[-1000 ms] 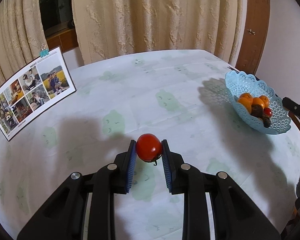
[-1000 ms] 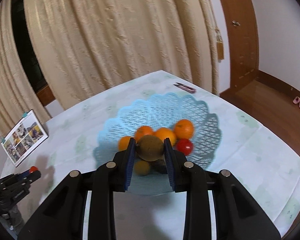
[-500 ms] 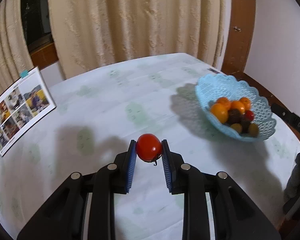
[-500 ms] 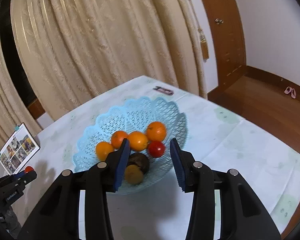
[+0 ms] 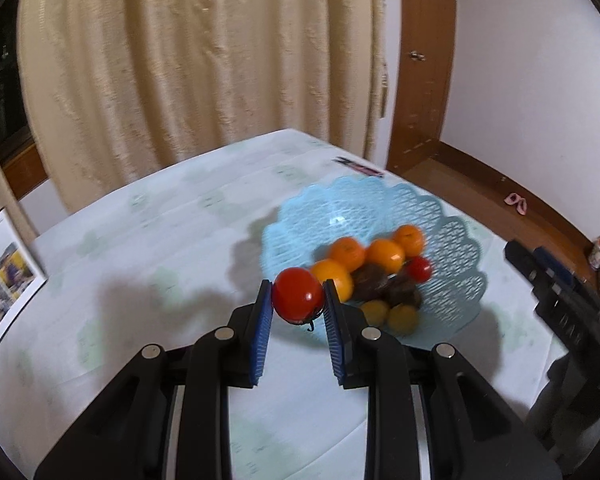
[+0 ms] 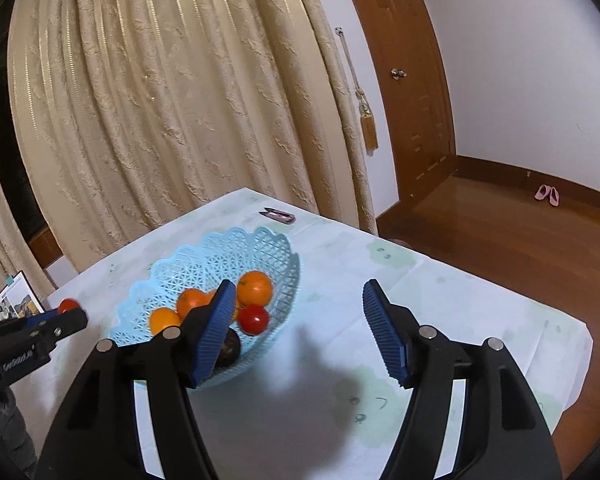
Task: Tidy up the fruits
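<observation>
Tomato [image 5: 297, 294] clamped in left gripper [image 5: 296, 312], now nearer blue basket [image 5: 452, 240] than a second ago; right gripper [image 6: 300, 332] spread, emptied of brown fruit [image 6: 230, 346]; deposit pending.

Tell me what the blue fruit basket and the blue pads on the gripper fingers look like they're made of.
The fruit basket looks like moulded plastic: pale blue, an openwork lattice wall, a scalloped rim and a slight sheen. The finger pads look like rubber or soft plastic: matte dark blue with fine ridges. That is a guess from the look alone.
</observation>
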